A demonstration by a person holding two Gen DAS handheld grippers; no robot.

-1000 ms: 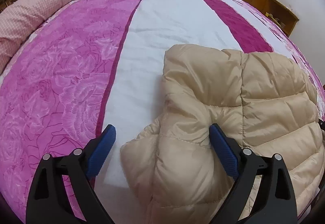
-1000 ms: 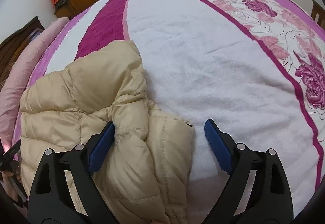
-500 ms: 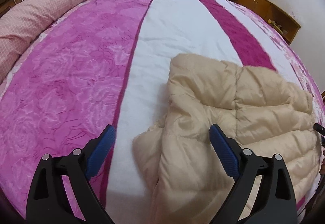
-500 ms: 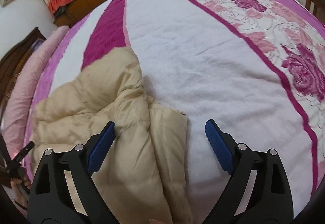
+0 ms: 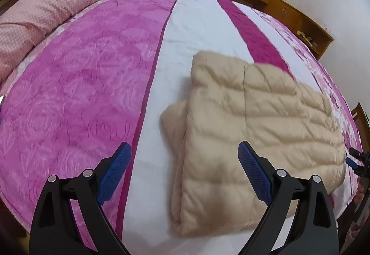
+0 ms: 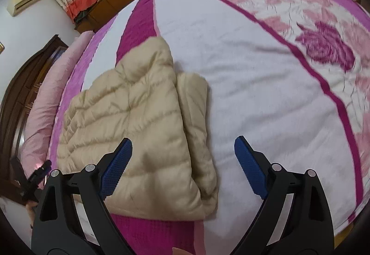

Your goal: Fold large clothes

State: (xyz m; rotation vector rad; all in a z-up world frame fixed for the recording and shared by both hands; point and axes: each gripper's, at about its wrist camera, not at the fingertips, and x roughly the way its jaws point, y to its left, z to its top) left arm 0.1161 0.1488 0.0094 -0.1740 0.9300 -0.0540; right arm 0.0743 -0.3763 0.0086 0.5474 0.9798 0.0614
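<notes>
In the left wrist view, the left gripper [image 5: 185,171] is hanging above the bed [image 5: 81,83] with its jaws spread wide and gripping nothing. The jacket [image 5: 254,120] is lying folded into a rough rectangle on the white stripe [image 5: 192,21], near the bed's close edge, with a lower layer poking out past the top layer on the left. At the right rim of the picture the other gripper's tip is showing, just beside the jacket's right edge. The padding is looking puffy, so I judge the top layer may be springing back up or sliding off the layer below once nothing is pressing on it. The picture is blurring a little, so finer creases are not telling.

In the right wrist view, the right gripper [image 6: 182,167] is also standing wide, empty, above the jacket [image 6: 129,120]. A narrower folded strip is sticking out from under the top layer on the right, so the edges are not lining up. The near edge is resting close to the bed's rim, over a dark pink stripe [image 6: 152,234]. Risks, as I judge them: a further fold grabbing only the top layer would be dragging it off the strip beneath and undoing the stack; a pull toward the person could be tipping the bundle off the edge; slippery shell fabric may be slipping from a shallow pinch.
</notes>
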